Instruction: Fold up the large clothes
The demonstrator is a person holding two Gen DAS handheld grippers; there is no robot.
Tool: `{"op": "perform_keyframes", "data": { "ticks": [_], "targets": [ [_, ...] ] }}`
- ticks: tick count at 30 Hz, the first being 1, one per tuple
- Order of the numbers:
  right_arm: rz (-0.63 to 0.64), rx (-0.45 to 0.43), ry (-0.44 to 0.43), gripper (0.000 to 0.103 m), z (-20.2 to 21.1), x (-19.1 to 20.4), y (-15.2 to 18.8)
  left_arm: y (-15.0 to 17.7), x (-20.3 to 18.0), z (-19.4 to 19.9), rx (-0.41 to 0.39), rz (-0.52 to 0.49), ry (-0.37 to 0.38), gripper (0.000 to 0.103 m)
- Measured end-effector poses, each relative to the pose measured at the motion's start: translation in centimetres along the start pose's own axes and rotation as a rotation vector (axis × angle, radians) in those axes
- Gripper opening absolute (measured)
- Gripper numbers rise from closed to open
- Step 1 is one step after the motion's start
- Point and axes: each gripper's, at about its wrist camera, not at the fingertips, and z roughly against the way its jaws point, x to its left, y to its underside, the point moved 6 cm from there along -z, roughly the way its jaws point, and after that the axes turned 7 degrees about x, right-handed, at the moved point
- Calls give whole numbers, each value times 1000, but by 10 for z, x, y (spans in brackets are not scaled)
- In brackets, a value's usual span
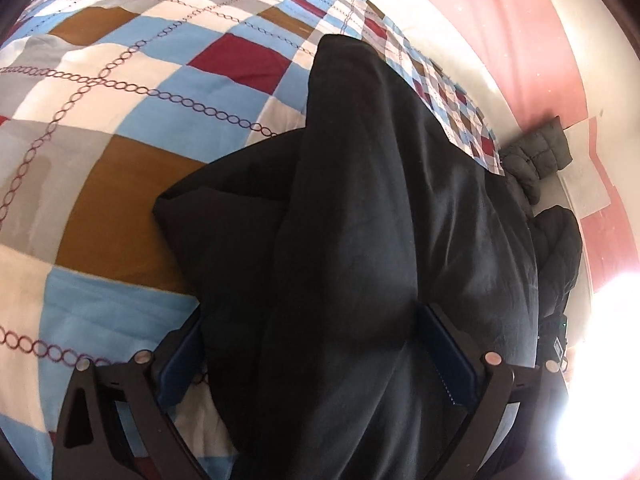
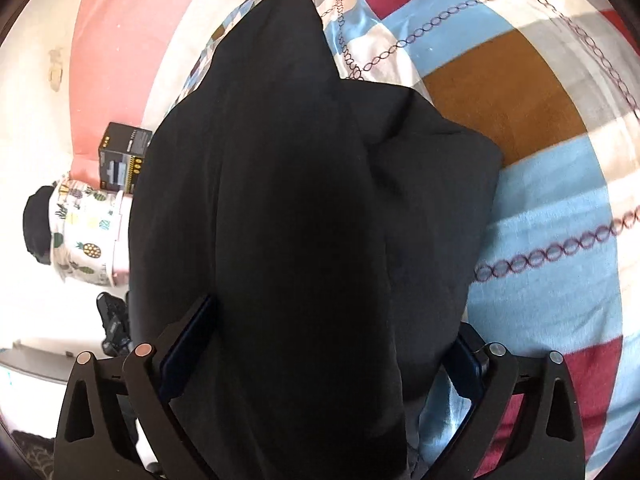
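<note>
A large black garment [image 1: 360, 208] lies bunched on the checked bedspread [image 1: 120, 128] and runs away from me toward the bed's far edge. In the left wrist view my left gripper [image 1: 308, 344] has its blue-padded fingers [image 1: 448, 356] spread wide with thick black cloth filling the gap. In the right wrist view the same black garment [image 2: 300, 200] fills the middle. My right gripper [image 2: 324, 344] also stands wide with cloth between its fingers [image 2: 188, 344]. Whether either pair of pads presses the cloth is not clear.
The bedspread [image 2: 540, 200] has blue, brown, red, grey and white squares. Beside the bed lie a grey quilted item [image 1: 536, 156], a black box [image 2: 122, 156] and a pineapple-print cloth [image 2: 84, 236]. Pink curtain [image 2: 120, 40] hangs behind. Strong glare [image 1: 600, 360] at lower right.
</note>
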Motion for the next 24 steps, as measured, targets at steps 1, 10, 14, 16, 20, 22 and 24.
{"op": "perform_keyframes", "data": {
  "ticks": [1, 10, 14, 16, 20, 22, 24],
  "targets": [
    [2, 0, 12, 92, -1, 3, 0, -1, -3, -2, 7, -9, -14, 100],
    [22, -45, 74, 47, 13, 32, 1, -2, -39, 14, -22, -88, -145, 46],
    [64, -94, 88, 39, 33, 56, 5, -4, -56, 39, -68, -110, -159, 35],
    [88, -116, 85, 38, 42, 67, 6, -4, -66, 55, -100, -124, -141, 34],
    [149, -156, 83, 37, 57, 94, 10, -5, -83, 80, -143, -166, -130, 33],
    [169, -167, 80, 37, 61, 104, 11, -7, -88, 91, -159, -184, -127, 33],
    [185, -174, 72, 37, 66, 111, 10, -12, -92, 98, -171, -190, -125, 33]
  ]
}}
